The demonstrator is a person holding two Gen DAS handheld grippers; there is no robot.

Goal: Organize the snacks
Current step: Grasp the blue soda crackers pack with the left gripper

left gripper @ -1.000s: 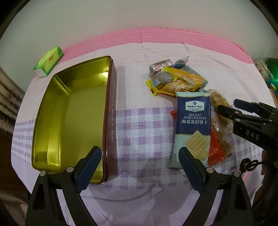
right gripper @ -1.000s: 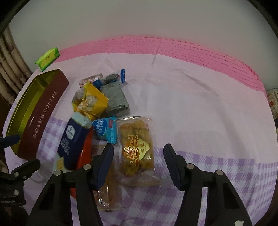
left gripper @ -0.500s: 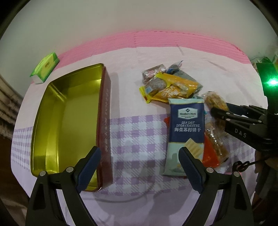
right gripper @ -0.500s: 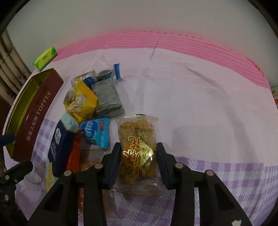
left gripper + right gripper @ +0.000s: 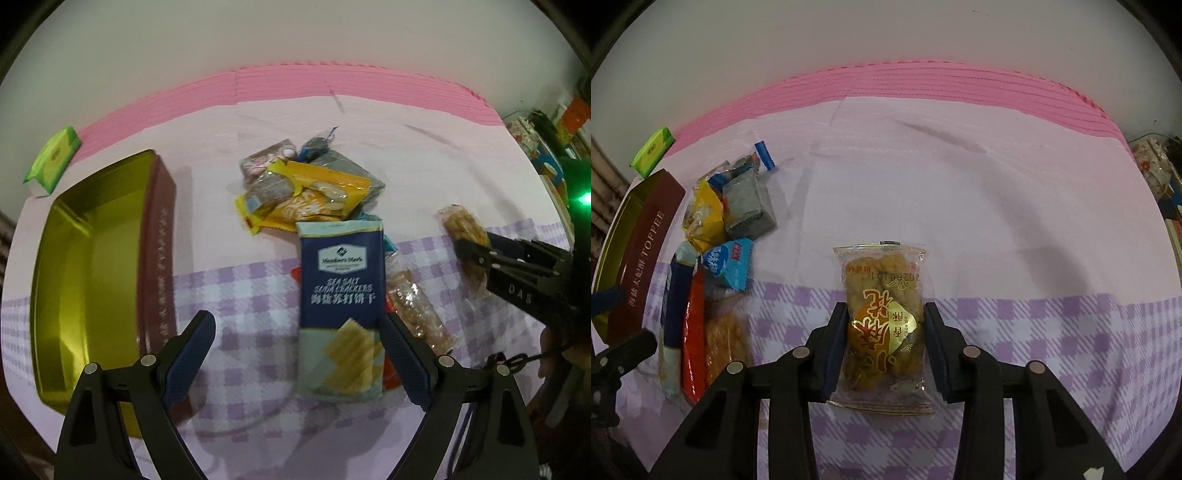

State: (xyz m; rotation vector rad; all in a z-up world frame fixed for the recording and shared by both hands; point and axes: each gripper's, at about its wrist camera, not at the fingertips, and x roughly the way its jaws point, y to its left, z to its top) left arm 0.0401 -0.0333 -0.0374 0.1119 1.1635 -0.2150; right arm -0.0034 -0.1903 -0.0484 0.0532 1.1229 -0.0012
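Note:
My right gripper [image 5: 884,332] is shut on a clear packet of fried pastry [image 5: 882,291] with a gold and red label, held above the cloth; it also shows in the left wrist view [image 5: 463,229]. My left gripper [image 5: 295,343] is open and empty, over a blue sea salt soda crackers pack [image 5: 340,295]. A pile of snack packets [image 5: 310,192] lies behind it, with a yellow packet [image 5: 705,218] and a grey one [image 5: 748,210]. An open toffee tin [image 5: 88,266] with a gold inside stands at the left.
A green tissue pack [image 5: 53,158] lies at the far left by the wall. The table carries a pink and purple checked cloth [image 5: 997,206]. Cluttered shelves [image 5: 554,147] stand at the right edge. A clear pastry packet [image 5: 417,306] and a red packet lie beside the crackers.
My right gripper closed on the pastry packet and lifted it away to the right of the pile. My left gripper shifted right, from by the tin to over the crackers pack.

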